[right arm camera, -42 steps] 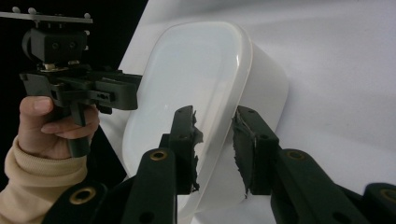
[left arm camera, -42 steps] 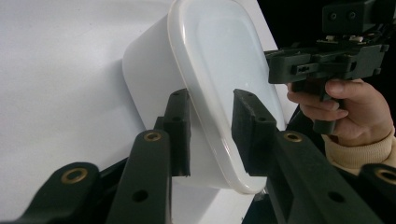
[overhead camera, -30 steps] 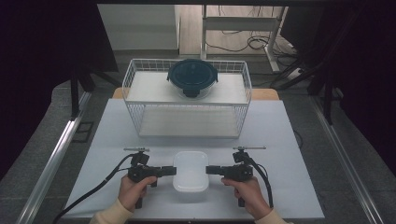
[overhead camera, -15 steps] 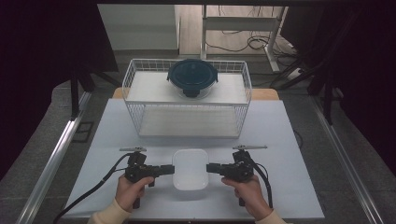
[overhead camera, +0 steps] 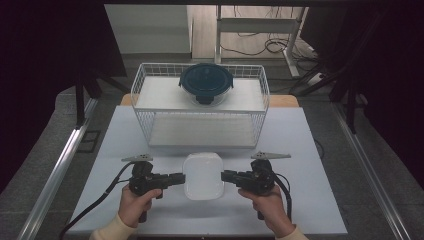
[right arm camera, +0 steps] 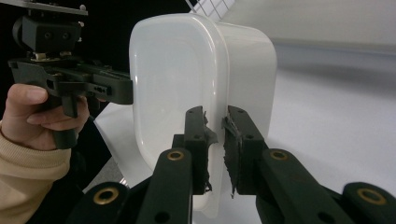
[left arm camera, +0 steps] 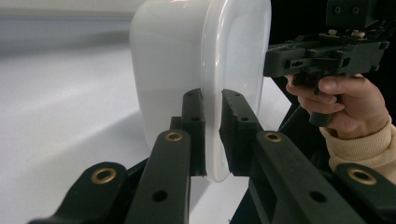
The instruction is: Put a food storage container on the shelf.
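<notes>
Moved nearer the person, white lidded container glossy, rounded, rectangular

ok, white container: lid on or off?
On. The white container has its lid seated flush; the left gripper and right gripper each clamp the lid rim from opposite sides. Contents: cannot tell.

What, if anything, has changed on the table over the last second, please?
Very little. The white container and both hands have crept slightly toward the person. The left gripper and right gripper are still at its opposite edges, fingers closed on the rim as far as the gripper views show. The wire basket and the dark lidded bowl on it have not moved.
</notes>
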`<state>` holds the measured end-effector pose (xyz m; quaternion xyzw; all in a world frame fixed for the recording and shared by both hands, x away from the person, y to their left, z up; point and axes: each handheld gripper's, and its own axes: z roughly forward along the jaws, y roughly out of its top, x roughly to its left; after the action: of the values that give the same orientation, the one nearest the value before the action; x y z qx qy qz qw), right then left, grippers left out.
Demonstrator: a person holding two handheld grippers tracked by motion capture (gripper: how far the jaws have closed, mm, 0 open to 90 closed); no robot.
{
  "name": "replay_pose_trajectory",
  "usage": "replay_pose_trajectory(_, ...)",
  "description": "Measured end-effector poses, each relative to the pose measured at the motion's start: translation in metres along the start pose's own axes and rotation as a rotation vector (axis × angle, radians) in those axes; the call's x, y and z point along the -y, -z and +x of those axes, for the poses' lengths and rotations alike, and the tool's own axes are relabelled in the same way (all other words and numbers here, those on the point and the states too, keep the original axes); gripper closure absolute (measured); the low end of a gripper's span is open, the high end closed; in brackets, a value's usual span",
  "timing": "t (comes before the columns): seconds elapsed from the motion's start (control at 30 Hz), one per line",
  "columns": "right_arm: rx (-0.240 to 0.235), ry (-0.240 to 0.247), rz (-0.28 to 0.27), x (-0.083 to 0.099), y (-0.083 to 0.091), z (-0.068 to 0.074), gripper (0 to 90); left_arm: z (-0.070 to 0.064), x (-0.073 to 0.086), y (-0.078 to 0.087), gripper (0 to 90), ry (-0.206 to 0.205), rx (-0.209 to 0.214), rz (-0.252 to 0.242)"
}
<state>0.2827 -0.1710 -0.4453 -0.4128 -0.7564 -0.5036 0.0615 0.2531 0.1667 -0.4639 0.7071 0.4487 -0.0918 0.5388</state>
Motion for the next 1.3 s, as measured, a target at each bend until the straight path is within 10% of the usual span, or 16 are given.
replay_pose_trajectory(1.3,0.003,0.178,-0.15,-0.102,0.041,0.056,79.0,-0.051,-0.105,0.054,80.1,-0.17,-0.004,-0.113)
